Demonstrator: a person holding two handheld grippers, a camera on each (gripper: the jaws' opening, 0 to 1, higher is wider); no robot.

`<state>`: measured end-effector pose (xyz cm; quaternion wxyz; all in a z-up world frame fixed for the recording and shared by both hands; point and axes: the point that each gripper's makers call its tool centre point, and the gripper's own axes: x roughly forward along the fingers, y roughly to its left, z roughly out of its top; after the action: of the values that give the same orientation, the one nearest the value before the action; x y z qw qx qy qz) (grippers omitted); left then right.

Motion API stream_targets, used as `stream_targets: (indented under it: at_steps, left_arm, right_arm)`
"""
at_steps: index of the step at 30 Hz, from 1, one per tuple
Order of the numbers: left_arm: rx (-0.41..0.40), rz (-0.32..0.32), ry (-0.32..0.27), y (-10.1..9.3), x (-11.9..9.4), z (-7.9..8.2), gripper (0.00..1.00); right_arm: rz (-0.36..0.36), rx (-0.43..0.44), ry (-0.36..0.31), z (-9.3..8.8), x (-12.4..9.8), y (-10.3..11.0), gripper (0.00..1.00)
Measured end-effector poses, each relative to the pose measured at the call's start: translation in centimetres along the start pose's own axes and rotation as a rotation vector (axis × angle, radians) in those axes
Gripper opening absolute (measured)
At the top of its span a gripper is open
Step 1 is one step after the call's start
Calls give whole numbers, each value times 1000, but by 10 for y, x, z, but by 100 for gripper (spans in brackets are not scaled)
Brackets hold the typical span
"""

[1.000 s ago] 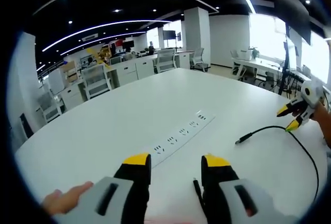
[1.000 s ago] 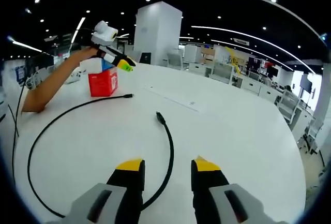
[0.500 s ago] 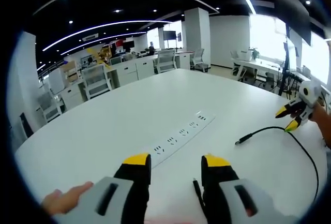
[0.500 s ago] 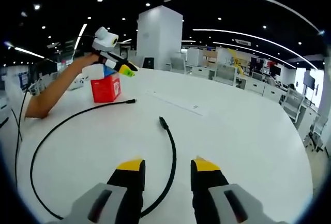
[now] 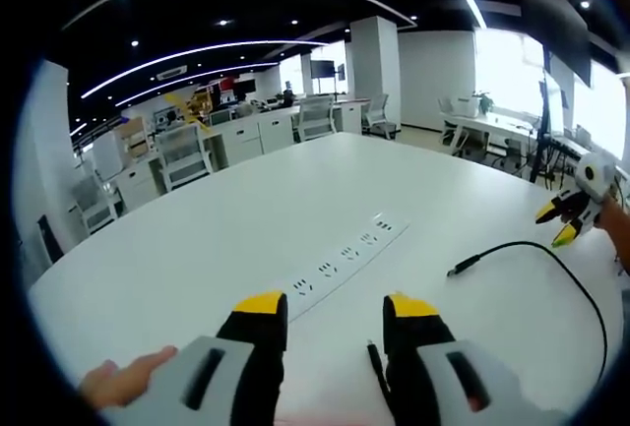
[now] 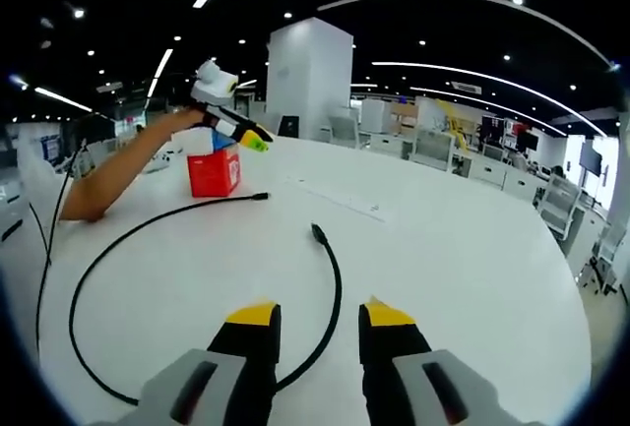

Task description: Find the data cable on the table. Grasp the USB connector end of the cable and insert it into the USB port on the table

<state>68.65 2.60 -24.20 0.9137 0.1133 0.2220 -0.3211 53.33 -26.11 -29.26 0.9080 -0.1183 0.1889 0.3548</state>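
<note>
A black data cable (image 6: 336,288) lies in a wide loop on the white table (image 6: 463,249). One connector end (image 6: 317,232) points away just ahead of my right gripper (image 6: 317,314), which is open and holds nothing. The other end (image 6: 259,195) lies by a red box (image 6: 215,170), under my left gripper (image 6: 258,137). In the left gripper view, my left gripper (image 5: 335,306) is open and empty, with a connector (image 5: 374,353) beside its right jaw. The far connector (image 5: 461,269) lies past the socket strip (image 5: 345,254) set in the table. My right gripper (image 5: 554,224) hovers at the far right.
A person's forearm (image 6: 108,175) stretches over the table's left side, and a hand (image 5: 128,382) shows at the bottom left. The socket strip (image 6: 340,198) also lies flat mid-table. Office desks and chairs (image 5: 187,151) stand beyond the table edge.
The right gripper has drifted a little, showing farther right in the left gripper view, and its own view has shifted. The cable and the left gripper stay put.
</note>
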Motion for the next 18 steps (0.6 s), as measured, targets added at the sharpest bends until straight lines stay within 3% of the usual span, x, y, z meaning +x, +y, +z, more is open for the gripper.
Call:
stream_targets:
  at_steps: [11,18]
  left_arm:
    - [-2,-2,5,2,0,-1,39]
    - [-3,-2,5,0,-2,-2,39]
  right_arm:
    - [44,-14,-16,12,40,2,35]
    - [46,-12,-1,7,44,6,35]
